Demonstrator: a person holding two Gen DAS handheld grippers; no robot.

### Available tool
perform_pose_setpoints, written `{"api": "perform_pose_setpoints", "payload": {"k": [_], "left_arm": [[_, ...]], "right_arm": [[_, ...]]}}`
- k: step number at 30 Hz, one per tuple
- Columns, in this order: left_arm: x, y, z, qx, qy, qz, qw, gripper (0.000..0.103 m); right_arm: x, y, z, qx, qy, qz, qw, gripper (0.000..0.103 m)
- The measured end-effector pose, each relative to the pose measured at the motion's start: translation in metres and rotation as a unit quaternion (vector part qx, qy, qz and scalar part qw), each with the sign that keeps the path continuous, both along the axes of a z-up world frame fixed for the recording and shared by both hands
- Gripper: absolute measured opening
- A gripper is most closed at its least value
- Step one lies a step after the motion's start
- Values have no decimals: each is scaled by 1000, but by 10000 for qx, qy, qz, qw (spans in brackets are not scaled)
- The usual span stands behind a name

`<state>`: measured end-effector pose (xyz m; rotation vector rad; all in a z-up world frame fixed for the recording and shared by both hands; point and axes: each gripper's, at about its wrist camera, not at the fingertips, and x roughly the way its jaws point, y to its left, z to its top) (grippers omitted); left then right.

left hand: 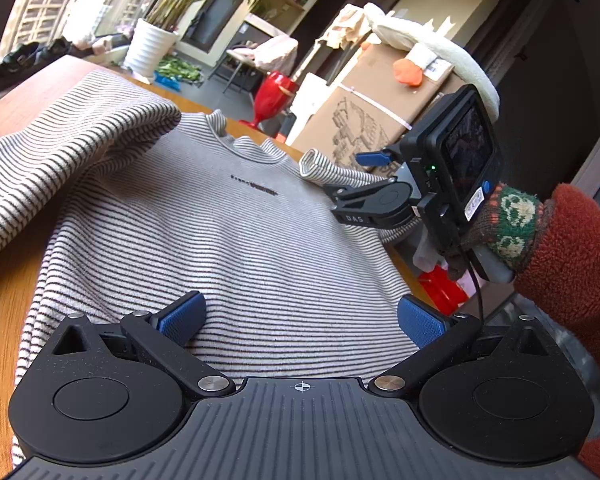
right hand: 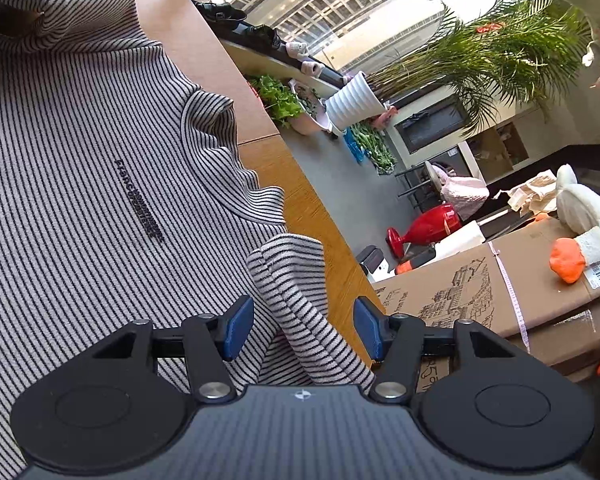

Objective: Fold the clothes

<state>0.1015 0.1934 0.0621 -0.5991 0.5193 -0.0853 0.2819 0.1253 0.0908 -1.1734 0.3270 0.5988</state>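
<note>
A grey sweater with thin black stripes (left hand: 240, 220) (right hand: 80, 160) lies face up on the wooden table (left hand: 4, 304) (right hand: 204, 60), its collar at the far edge. One sleeve (left hand: 60, 148) is folded over the body at the left. My left gripper (left hand: 300, 308) hovers open over the sweater's lower part with nothing between its pads. The other sleeve (right hand: 296, 276) (left hand: 324, 168) lies doubled beside the table's edge. My right gripper (right hand: 303, 316) (left hand: 352, 180) straddles it with the blue pads standing apart from the cloth, so it is open.
A gloved hand in a rust fleece sleeve (left hand: 560, 260) holds the right gripper. Beyond the table's far edge stand a cardboard box (right hand: 480, 288) with a plush goose (right hand: 580, 208), a red vase (right hand: 428, 228) and a potted palm (right hand: 352, 104).
</note>
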Motion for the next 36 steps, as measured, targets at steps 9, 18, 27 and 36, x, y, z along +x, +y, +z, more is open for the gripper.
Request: {"api": "perform_pose_setpoints", "payload": {"k": [9, 18, 27, 36], "left_arm": [[1, 2, -1, -27, -7, -2, 10000, 103], [-3, 2, 0, -25, -5, -4, 10000, 103], [-4, 2, 1, -52, -10, -4, 10000, 103], [-4, 2, 1, -68, -13, -2, 10000, 103]], "right_arm": [[46, -26, 100, 2295, 232, -1134, 9664, 7], [25, -57, 198, 4120, 1271, -883, 8979, 7], [0, 2, 174, 3738, 1872, -223, 9082, 7], [-18, 38, 142, 3349, 2101, -117, 9184, 7]]}}
